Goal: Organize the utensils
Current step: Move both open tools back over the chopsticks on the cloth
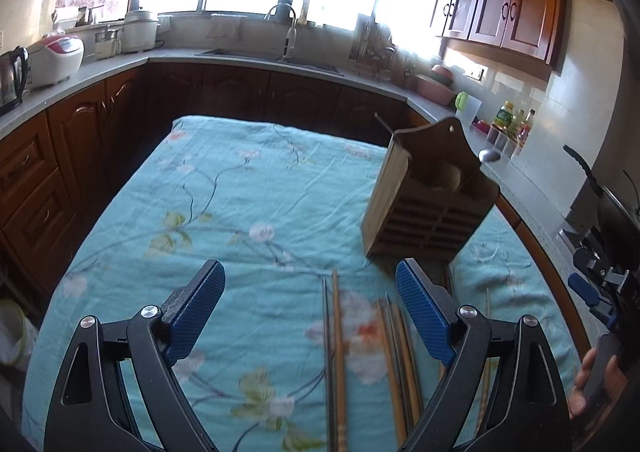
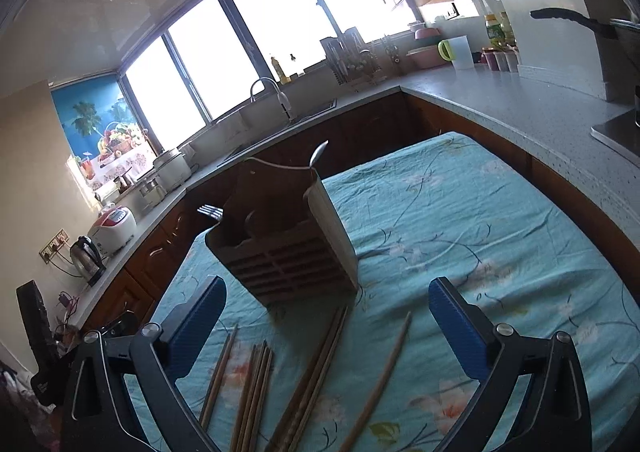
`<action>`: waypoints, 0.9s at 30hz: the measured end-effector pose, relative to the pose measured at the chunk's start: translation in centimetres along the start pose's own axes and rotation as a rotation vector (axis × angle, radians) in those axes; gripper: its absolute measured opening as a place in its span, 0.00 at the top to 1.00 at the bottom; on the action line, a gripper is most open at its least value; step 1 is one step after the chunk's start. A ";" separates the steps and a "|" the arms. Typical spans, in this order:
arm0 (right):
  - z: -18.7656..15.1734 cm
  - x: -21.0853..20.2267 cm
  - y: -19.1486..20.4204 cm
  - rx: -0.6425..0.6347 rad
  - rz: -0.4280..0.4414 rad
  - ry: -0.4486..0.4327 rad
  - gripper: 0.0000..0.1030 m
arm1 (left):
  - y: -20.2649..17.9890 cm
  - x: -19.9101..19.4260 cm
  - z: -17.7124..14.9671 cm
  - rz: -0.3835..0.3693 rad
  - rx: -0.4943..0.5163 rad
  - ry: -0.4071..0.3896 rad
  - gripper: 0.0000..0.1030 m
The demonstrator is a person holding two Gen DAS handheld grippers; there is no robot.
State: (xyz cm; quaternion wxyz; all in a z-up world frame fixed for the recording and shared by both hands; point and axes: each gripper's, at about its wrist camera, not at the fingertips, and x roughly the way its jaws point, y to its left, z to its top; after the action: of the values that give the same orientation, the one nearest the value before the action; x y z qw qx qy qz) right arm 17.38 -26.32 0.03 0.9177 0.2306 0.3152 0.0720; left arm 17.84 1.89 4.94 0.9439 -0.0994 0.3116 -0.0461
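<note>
Hovering over the floral tablecloth (image 1: pixel 240 180), the left gripper (image 1: pixel 310 312) is sitting wide open with nothing in it, and the right gripper (image 2: pixel 326 328) is gaping empty too. Loose chopsticks (image 2: pixel 316 372) are lying flat between the fingers, just in front of the wooden utensil holder (image 2: pixel 288 244), which is already carrying a spoon (image 2: pixel 319 154) and fork (image 2: pixel 210 211).

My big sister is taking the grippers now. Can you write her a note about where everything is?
Left gripper: open, empty, above the chopsticks.
Right gripper: open, empty, facing the wooden holder.
The holder stands upright on the blue flowered cloth. A spoon and a fork already stick out of it.
Left to do: the chopsticks lie loose on the cloth in front of the holder, one lying apart. Pick them up and drop them in.
</note>
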 end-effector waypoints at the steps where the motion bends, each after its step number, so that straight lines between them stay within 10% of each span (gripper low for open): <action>1: -0.4 -0.3 -0.1 0.002 -0.003 0.004 0.01 | 0.0 -0.2 -0.6 0.002 0.003 0.006 0.13; 27: -6.0 -1.1 -1.7 0.022 -0.091 0.104 0.01 | -1.5 1.0 -4.3 -0.056 0.086 0.126 0.22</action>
State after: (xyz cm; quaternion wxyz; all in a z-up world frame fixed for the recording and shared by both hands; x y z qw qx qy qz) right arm 12.80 -25.87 -4.38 0.8999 0.2221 0.3733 0.0386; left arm 16.01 -0.46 1.31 0.9241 -0.0642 0.3653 -0.0923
